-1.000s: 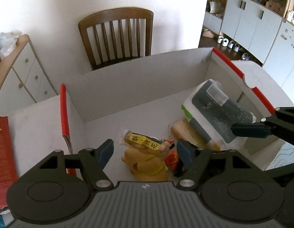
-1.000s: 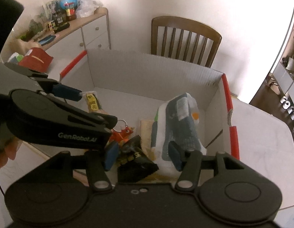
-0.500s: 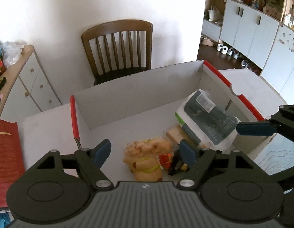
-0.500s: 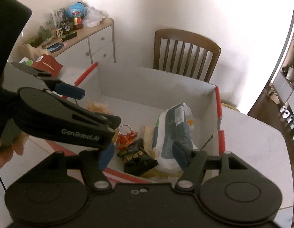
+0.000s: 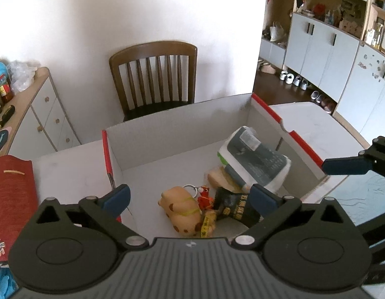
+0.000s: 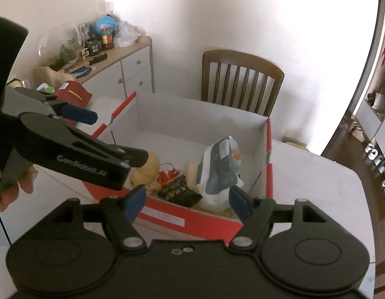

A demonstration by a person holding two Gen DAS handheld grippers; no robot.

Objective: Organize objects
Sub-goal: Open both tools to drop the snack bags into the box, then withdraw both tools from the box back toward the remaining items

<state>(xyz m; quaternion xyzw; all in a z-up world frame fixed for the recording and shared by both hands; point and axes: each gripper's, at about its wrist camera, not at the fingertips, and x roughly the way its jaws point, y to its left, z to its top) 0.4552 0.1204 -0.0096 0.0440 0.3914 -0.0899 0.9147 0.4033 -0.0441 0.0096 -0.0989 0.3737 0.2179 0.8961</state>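
Left gripper (image 5: 190, 198) opening wide, empty — yellow-label snack (image 5: 206, 223) gone from jaws, now beside pig toy (image 5: 180, 210) in box (image 5: 167, 134) below. Right gripper (image 6: 187, 200) opening, empty, black packet (image 6: 178, 191) dropped ahead — both backing off.

The left gripper (image 5: 190, 196) is held above an open cardboard box (image 5: 177, 124), its jaws opening with nothing gripped. A dog-shaped toy (image 5: 181, 210), a red keychain (image 5: 204, 198), a black packet (image 5: 236, 208) and a wipes pack (image 5: 257, 159) are seen inside.
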